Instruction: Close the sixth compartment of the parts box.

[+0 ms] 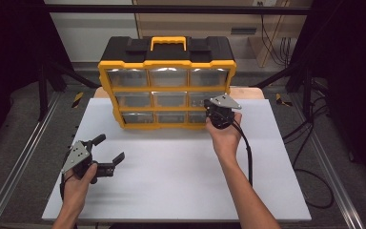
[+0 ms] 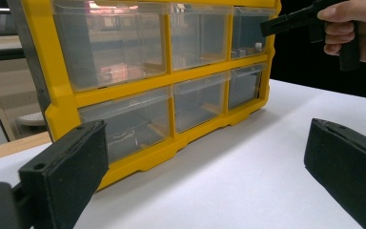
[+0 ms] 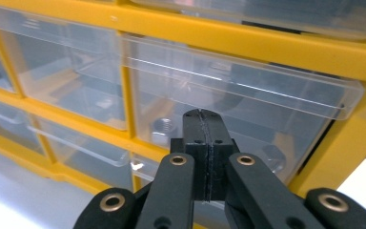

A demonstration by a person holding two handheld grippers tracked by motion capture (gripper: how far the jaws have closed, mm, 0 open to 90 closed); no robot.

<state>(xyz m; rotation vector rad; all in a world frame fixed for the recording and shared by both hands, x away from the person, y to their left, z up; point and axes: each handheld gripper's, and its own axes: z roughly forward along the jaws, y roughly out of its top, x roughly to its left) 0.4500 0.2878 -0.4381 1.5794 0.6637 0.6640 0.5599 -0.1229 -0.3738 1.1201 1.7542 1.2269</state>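
While our right gripper points its closed jaws, pressed flat together with nothing between them, at the right-hand drawer in the middle row of the drawer cabinet, we judge that we are at the start of opening that drawer. The cabinet stands upright at the far edge of the white board on the table, its clear drawers facing us, all of them pushed in as far as we can tell. Through the clear front of that drawer we make out a metal nut lying on its floor. Our jaw tips sit just in front of the drawer's face, below its overhanging lip; we cannot tell whether they touch it.

Our left gripper hovers low over the board near its left corner, well apart from the cabinet, jaws spread wide and holding nothing.

Next, we think, the tips must hook under that lip and pull straight back towards us. The cabinet may slide or tip, so our left gripper could steady its frame.
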